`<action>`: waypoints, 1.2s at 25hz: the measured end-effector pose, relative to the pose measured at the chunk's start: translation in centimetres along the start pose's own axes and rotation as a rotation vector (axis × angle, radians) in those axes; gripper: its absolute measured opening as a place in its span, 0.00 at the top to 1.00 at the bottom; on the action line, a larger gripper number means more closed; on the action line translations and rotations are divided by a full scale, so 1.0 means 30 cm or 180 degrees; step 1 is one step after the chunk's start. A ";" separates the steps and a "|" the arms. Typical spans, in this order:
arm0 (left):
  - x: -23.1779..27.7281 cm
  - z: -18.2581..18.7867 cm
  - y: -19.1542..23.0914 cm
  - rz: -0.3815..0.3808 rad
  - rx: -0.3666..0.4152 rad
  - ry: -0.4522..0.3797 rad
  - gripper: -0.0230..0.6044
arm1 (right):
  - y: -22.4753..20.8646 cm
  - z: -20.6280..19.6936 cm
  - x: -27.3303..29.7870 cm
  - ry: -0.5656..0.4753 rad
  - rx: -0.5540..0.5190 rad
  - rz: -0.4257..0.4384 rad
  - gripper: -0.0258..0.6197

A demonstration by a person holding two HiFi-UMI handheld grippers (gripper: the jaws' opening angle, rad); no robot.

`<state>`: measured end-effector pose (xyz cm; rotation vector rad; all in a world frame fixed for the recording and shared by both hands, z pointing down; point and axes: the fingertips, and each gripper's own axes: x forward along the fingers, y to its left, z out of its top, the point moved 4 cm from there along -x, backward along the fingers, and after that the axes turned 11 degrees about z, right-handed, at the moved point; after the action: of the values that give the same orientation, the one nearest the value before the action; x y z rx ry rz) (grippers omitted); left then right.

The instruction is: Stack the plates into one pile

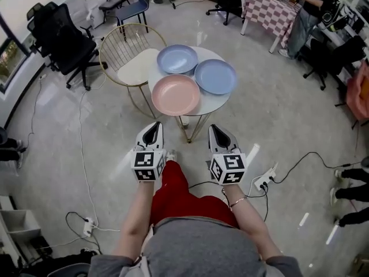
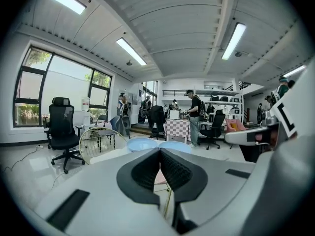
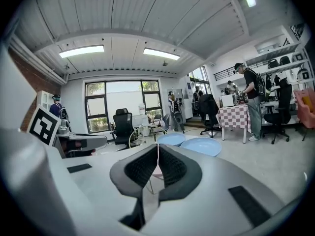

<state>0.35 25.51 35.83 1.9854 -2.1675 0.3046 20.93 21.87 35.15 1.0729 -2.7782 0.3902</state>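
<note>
the left tongs (image 1: 152,128) were pinched shut and empty, short of the small round tabletop (image 1: 222,100). on it lay the lavender plate (image 1: 177,59), pink plate (image 1: 175,94) and blue plate (image 1: 215,76), crowded together. the right tongs (image 1: 218,130) were closed on nothing too. arriving closed, either could shove the pink plate off the near rim.

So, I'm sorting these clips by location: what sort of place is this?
Most likely an open-plan office or lab: black swivel chairs, a checked-cloth table where a person works, and a power strip lying on the polished floor.
</note>
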 end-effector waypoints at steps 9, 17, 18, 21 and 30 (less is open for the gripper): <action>0.383 0.044 0.268 -0.0054 0.0007 0.0185 0.94 | -0.099 0.037 0.388 0.0251 0.0139 -0.0283 0.91; 0.647 0.046 0.442 -0.0233 0.0033 0.0351 0.94 | -0.164 0.027 0.633 0.0457 0.0258 -0.0607 0.91; 0.675 0.046 0.453 -0.0264 0.0040 0.0360 0.94 | -0.177 0.026 0.652 0.0469 0.0277 -0.0656 0.91; 0.752 0.050 0.481 -0.0356 0.0025 0.0394 0.94 | -0.219 0.023 0.694 0.0492 0.0331 -0.0823 0.91; 0.903 0.052 0.487 -0.0466 -0.0083 0.0502 0.94 | -0.319 0.069 0.725 0.0462 0.0383 -0.1113 0.91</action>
<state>-16.58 0.35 41.37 2.0188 -1.9107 0.3939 11.31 0.55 39.77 1.4611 -2.4044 0.5676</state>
